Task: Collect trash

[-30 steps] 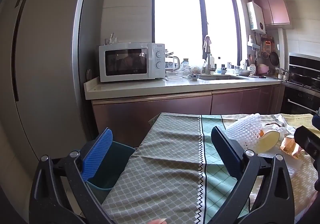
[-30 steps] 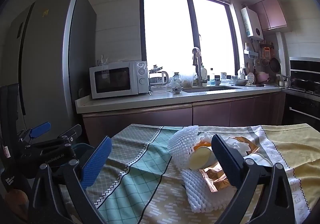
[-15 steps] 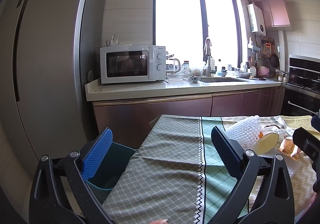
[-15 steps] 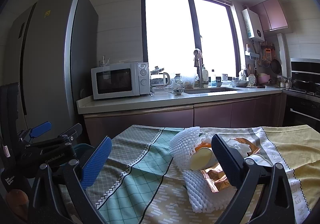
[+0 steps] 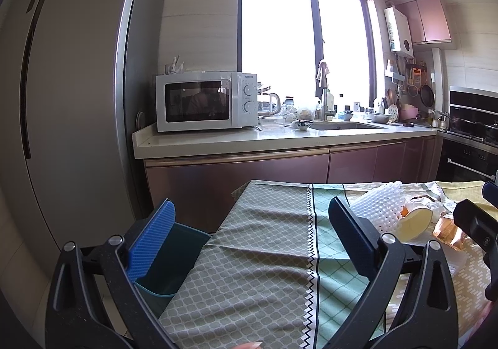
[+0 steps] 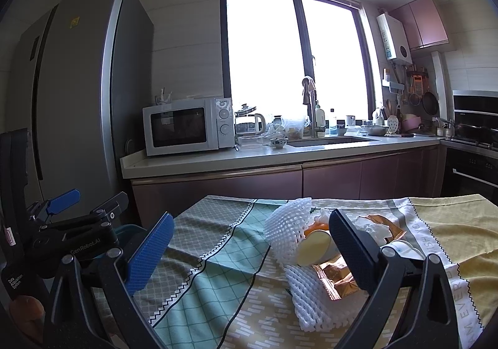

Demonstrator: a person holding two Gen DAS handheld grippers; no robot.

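Change: kitchen sits slightly lower in both views than a second ago; trash unmoved.
Left gripper (image 5: 250,230): jaws apart, empty, lower centre.
Right gripper (image 6: 249,243): jaws apart, empty.
Trash pile (image 6: 314,243): on tablecloth (image 6: 218,258), lower centre-right.
Bin (image 5: 174,258): lower left, beside table.
Writing: "GenRobot.AI" on left gripper; "WISH YOU" on tablecloth.

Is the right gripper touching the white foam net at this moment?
Cannot tell. In the right wrist view the open right gripper frames the white foam net, its right finger overlapping the pile.

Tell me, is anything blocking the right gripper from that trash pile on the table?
Nothing visible does. The open right gripper hangs over the patterned tablecloth, with the white foam fruit netting and crumpled golden foil wrapper lying directly ahead.
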